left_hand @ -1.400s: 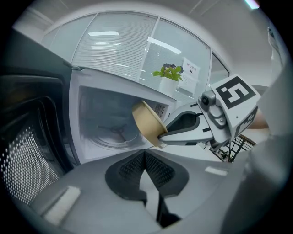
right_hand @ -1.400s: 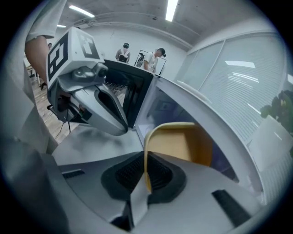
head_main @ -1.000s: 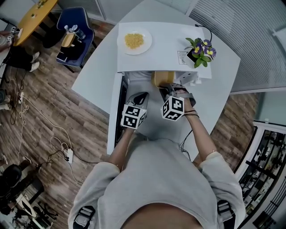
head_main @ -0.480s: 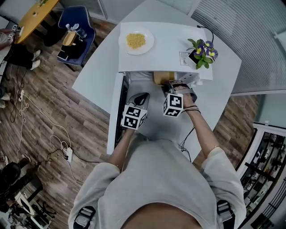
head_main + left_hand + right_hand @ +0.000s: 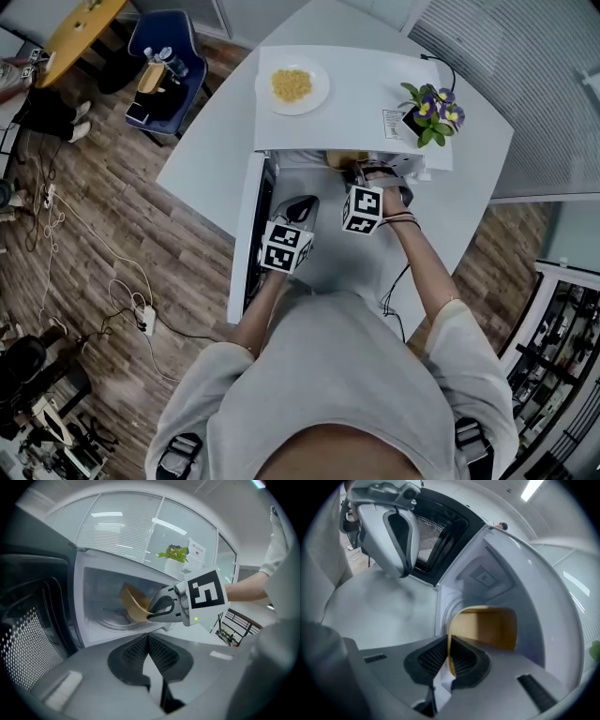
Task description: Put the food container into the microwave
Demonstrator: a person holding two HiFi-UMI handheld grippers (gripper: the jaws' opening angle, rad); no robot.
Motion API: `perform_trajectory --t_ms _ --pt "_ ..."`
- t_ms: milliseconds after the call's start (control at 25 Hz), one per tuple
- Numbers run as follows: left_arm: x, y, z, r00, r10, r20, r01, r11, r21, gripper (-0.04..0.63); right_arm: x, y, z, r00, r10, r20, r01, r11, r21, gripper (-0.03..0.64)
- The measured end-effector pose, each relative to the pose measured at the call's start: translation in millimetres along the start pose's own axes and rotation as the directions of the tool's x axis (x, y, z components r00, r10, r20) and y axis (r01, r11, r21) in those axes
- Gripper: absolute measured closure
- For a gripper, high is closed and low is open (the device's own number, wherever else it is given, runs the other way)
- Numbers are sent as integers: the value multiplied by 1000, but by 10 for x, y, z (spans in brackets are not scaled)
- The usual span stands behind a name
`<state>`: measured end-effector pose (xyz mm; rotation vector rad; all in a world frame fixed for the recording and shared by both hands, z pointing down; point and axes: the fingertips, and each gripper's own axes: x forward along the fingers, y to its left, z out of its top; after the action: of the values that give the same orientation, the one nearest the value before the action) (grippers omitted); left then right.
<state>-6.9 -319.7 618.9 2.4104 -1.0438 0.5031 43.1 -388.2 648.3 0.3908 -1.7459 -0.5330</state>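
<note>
The tan food container [image 5: 485, 627] is inside the open white microwave [image 5: 352, 103], over its glass turntable [image 5: 110, 618]. My right gripper [image 5: 448, 654] is shut on the container's near rim and reaches into the cavity. From the left gripper view the container [image 5: 133, 604] hangs tilted in the right gripper's jaws. In the head view only a sliver of the container [image 5: 345, 159] shows under the microwave's top. My left gripper [image 5: 149, 651] is shut with nothing in it, hanging just outside the opening, in front of the door [image 5: 251, 234].
The microwave door [image 5: 33, 620] stands swung open to the left. On top of the microwave sit a white plate of yellow food [image 5: 292, 86] and a potted plant with purple flowers [image 5: 429, 111]. A blue chair [image 5: 159, 75] and floor cables [image 5: 122, 300] lie to the left.
My right gripper has pushed forward, carrying the container deeper into the microwave, so less of it shows from above. The left gripper has barely moved.
</note>
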Motion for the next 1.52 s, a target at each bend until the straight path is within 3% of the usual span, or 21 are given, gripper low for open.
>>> perform_trajectory --t_ms 840,1520 --pt "-3 97 -112 999 22 -37 -22 1000 -7 584 451 -388 -35 999 -42 -24 42 999 25 592" --pt "15 141 -141 998 28 -49 -28 1000 -8 584 665 -444 31 998 -56 -17 56 998 -23 591"
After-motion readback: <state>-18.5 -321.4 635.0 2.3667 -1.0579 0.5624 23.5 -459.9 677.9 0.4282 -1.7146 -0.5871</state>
